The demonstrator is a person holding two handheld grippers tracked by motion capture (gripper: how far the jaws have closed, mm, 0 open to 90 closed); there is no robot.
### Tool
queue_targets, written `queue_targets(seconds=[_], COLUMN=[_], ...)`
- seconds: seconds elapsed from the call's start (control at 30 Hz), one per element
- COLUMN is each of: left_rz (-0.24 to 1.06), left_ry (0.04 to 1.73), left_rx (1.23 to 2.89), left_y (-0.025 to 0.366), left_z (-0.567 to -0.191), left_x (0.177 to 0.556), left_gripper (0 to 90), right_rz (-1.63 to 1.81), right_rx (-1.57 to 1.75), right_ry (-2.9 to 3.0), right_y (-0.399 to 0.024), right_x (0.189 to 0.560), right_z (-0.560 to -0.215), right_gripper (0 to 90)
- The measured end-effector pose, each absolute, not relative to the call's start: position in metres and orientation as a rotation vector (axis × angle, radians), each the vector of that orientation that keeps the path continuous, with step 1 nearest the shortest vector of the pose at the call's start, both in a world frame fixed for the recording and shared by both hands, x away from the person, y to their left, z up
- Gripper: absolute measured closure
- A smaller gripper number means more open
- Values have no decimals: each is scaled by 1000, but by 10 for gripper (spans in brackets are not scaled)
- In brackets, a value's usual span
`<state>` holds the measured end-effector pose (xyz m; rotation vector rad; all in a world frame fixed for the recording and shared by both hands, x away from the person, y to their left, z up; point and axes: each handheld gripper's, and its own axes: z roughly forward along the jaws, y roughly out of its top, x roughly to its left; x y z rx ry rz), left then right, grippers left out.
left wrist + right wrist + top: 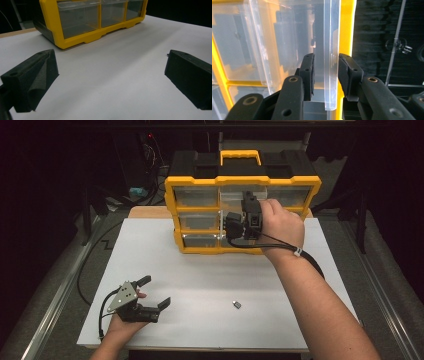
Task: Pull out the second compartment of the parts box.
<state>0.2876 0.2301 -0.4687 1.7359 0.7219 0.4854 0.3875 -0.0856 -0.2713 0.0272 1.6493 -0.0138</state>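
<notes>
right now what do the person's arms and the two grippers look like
Both forearms are bare, no sleeves. The left gripper is black with two wedge-shaped jaws, a grey three-cornered plate on top and a black cable trailing from it. The right gripper is a black blocky unit; its black cable loops past a small white band at the wrist. Its jaws carry round rivets.

**Bright sheet, black surroundings**

Overhead light falls evenly on the white sheet-covered surface (210,270), throwing only soft shadows; the room around it sinks into black. In the right gripper view the clear plastic drawer front (329,55) glares and reflects, and the nearest black jaws blur slightly.
</notes>
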Motion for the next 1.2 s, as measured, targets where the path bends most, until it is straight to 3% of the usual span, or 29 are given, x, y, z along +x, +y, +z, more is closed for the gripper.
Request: queue_targets(seconds=[0.07,0.13,1.2], left_rz=[485,485,472], left_ry=[722,722,713], left_rx=[1738,1736,1750], left_y=[230,230,229], left_z=[-469,-469,-469], left_x=[288,288,287], left_gripper=[3,3,3], right_rz=[-10,-20,3], right_rx=[25,17,-33], right_ry=[1634,1632,1573], right_y=[-86,-86,-90], right_x=[386,386,342], right_z=[-269,-269,-277], right_gripper=[778,785,795])
